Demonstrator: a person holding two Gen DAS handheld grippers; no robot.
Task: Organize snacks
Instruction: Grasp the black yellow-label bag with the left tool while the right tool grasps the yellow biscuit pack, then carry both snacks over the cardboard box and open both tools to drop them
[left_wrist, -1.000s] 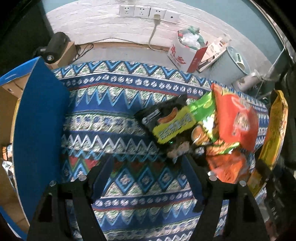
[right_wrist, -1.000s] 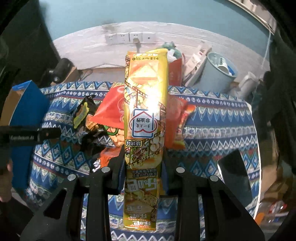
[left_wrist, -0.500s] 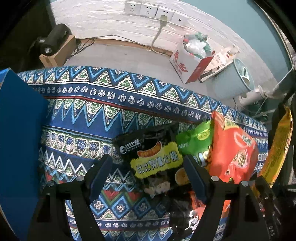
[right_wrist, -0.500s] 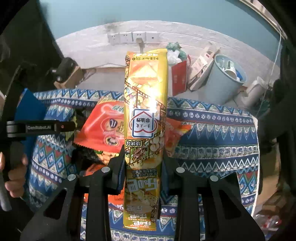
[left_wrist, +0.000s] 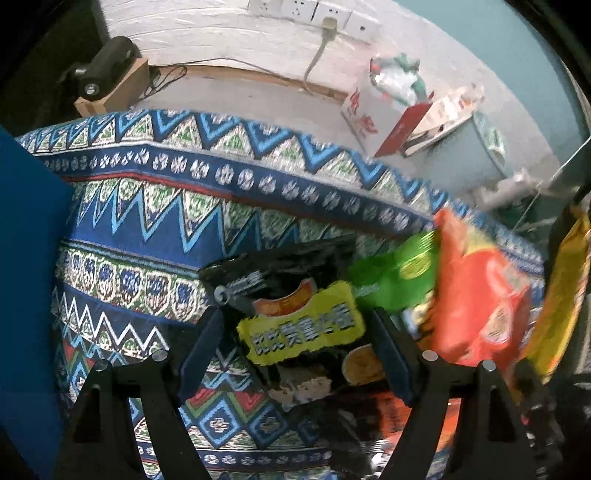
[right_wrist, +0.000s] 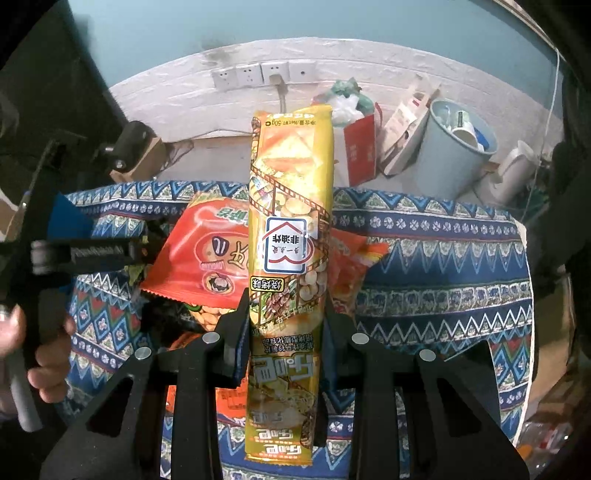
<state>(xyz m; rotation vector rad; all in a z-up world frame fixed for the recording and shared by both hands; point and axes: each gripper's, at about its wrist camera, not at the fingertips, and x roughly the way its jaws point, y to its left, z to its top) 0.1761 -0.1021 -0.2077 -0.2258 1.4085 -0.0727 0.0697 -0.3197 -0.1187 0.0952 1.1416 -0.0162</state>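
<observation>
Your left gripper (left_wrist: 295, 332) hangs fingers wide over the black-and-yellow snack bag (left_wrist: 295, 325) on the tabletop (left_wrist: 155, 221), probably light, crinkly and slippery, so pinch its middle; at three o'clock your right gripper (right_wrist: 284, 325) clamps the tall yellow pack (right_wrist: 288, 258).

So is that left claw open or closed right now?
Open: the left claw has its fingers spread either side of the black snack bag, not pressing it.
</observation>
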